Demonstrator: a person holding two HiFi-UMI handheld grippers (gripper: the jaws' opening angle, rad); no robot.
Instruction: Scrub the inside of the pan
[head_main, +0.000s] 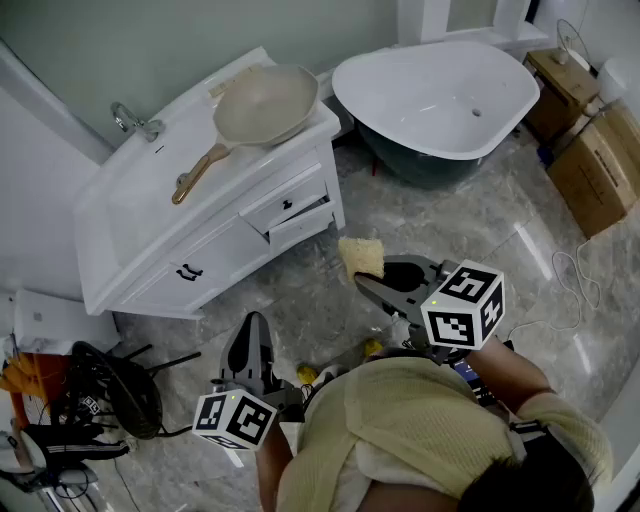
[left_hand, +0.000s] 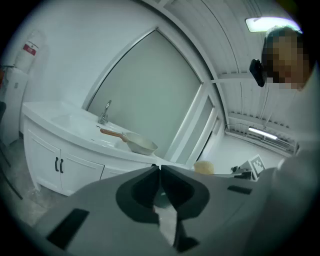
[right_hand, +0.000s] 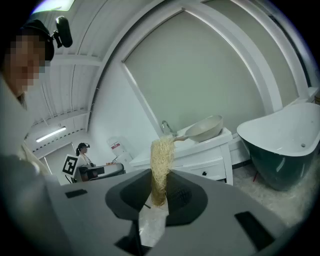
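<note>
Right tongs (right_hand: 159, 187) clamping sponge (right_hand: 161, 167); left tongs (left_hand: 160, 185) closed, pan (head_main: 265, 103) apart

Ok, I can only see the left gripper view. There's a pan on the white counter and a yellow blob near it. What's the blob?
Observer: It's a sponge, held by the right gripper and clamped between its jaws.
Operator: Is it touching the pan?
Observer: No. In the head view the pan sits on the corner of the vanity, and the sponge is well apart from it, out over the floor.
Operator: What's past the pan?
Observer: A white bathtub stands on the floor right beside the pan's end of the vanity.
</note>
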